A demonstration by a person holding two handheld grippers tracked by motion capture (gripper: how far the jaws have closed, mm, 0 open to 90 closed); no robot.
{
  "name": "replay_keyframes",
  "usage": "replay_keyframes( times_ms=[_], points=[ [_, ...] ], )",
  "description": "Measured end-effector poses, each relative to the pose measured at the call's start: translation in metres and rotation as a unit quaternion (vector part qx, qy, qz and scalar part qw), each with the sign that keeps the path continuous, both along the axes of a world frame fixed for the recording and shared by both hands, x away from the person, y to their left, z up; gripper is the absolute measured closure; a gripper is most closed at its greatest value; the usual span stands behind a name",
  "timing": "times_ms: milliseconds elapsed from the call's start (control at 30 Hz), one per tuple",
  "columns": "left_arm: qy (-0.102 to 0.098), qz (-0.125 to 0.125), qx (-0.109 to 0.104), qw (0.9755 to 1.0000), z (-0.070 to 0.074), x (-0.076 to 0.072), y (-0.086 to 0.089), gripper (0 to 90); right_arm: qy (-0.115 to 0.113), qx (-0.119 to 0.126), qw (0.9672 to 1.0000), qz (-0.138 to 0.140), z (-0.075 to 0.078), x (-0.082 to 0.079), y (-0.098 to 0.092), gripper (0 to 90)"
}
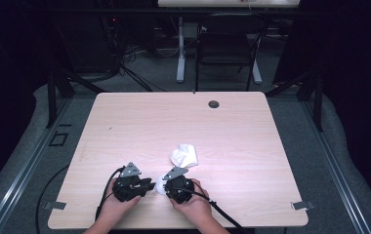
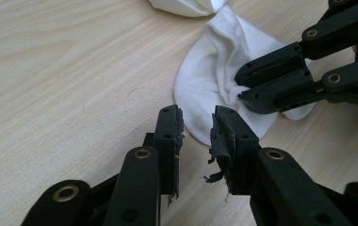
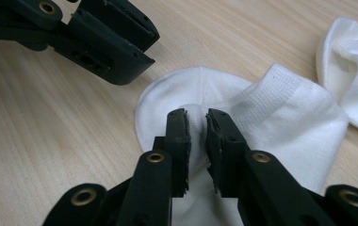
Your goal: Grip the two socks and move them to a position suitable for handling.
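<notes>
A white sock lies flat near the table's front edge, between the two grippers. My right gripper is shut on a raised fold of this sock; in the left gripper view it comes in from the right with cloth pinched in its tips. My left gripper sits low over the wood at the sock's rounded end, jaws a little apart, with no cloth between the pads. A second white sock lies crumpled just beyond.
The light wooden table has a round cable hole near its far edge. A dark chair and a desk leg stand behind it. Cables trail from both grippers over the front edge.
</notes>
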State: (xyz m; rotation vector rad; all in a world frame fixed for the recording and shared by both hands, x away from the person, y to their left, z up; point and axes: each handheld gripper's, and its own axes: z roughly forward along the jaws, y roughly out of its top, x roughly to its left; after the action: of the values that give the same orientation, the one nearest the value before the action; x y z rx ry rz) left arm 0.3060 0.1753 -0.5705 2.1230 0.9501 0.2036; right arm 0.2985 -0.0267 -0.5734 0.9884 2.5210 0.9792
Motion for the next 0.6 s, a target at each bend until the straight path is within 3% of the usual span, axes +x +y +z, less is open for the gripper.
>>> replay_keyframes(
  times_ms=[100, 433, 600],
  points=[
    [0.000, 0.000, -0.001, 1.0000, 0.000, 0.000, 0.000, 71.4, 0.009, 0.005, 0.9999, -0.005, 0.001, 0.001, -0.002, 83.8],
    [0.004, -0.008, -0.001, 1.0000, -0.001, -0.001, -0.004, 73.1, 0.021, 0.069, 0.9972, -0.022, 0.010, 0.001, -0.009, 86.2],
    [0.004, -0.004, 0.002, 1.0000, -0.004, 0.001, -0.009, 72.9, 0.022, 0.083, 0.9960, -0.023, 0.016, -0.001, -0.013, 86.2]
  ],
)
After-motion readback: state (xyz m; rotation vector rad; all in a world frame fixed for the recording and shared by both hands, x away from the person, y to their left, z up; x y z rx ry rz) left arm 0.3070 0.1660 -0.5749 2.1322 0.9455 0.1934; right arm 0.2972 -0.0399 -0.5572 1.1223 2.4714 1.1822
